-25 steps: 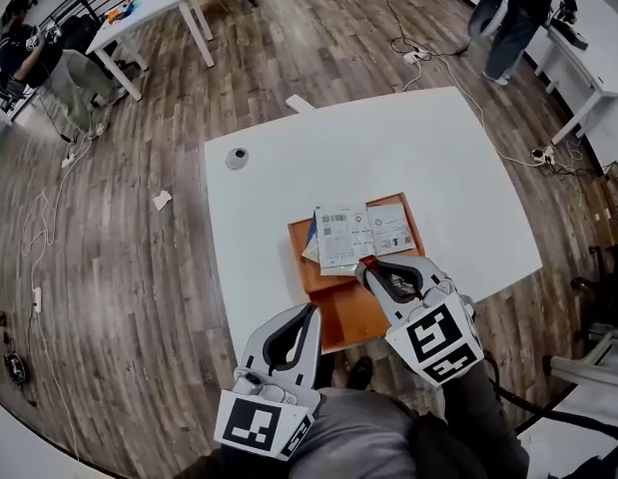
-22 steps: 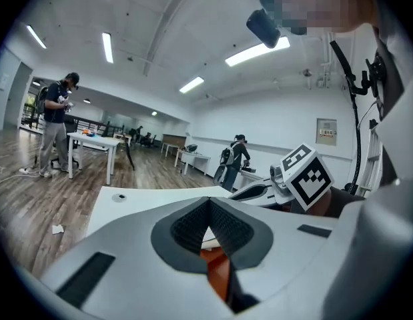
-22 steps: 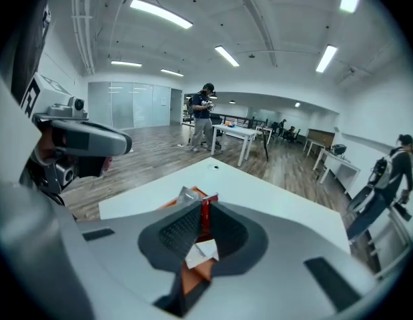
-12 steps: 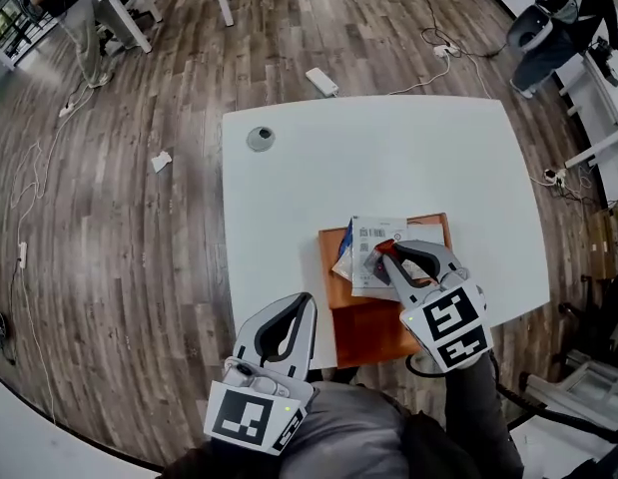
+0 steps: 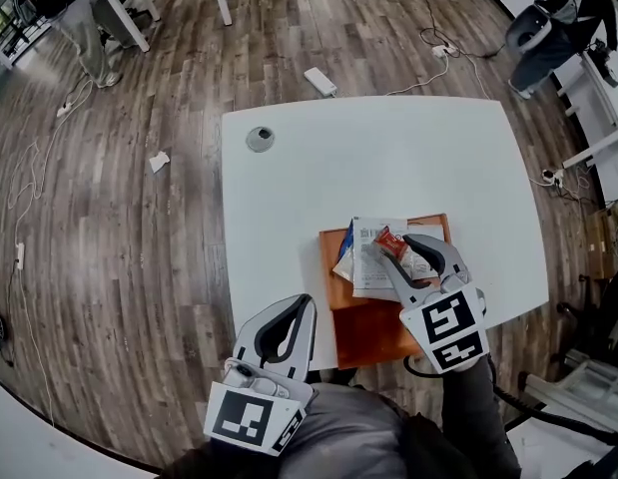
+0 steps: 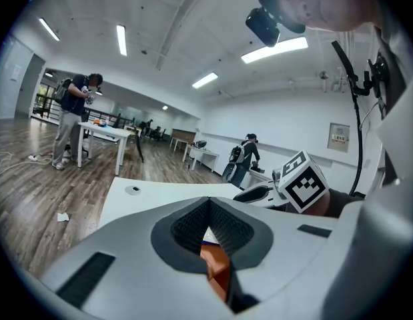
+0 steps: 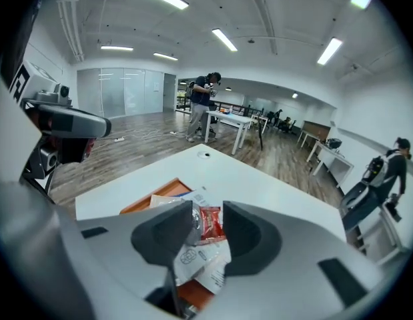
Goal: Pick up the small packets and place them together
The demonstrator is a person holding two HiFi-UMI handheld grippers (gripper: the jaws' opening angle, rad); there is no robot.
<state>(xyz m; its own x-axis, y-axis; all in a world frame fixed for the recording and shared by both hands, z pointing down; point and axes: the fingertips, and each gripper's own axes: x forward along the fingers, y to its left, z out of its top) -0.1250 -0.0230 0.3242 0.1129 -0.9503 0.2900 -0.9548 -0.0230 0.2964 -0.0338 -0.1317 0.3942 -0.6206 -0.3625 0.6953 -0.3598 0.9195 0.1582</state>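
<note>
An orange tray lies at the near edge of the white table. On it are overlapping white packets and a blue-edged one. A small red packet rests on top of the white ones. My right gripper hovers over it. Its jaws have just been opening, and the red packet lies between the parted pads of this gripper. My left gripper is off the table's near-left edge with its tips together and nothing in them. In its own view, the left gripper shows the tray through the gap below the tips.
A small round grey object sits near the table's far-left corner. A power strip and cables lie on the wooden floor beyond. Other desks and people stand at the far left and far right.
The right gripper carried the red packet further over the white packets, then its jaws spread apart around it. The left gripper stayed shut near the table edge.
</note>
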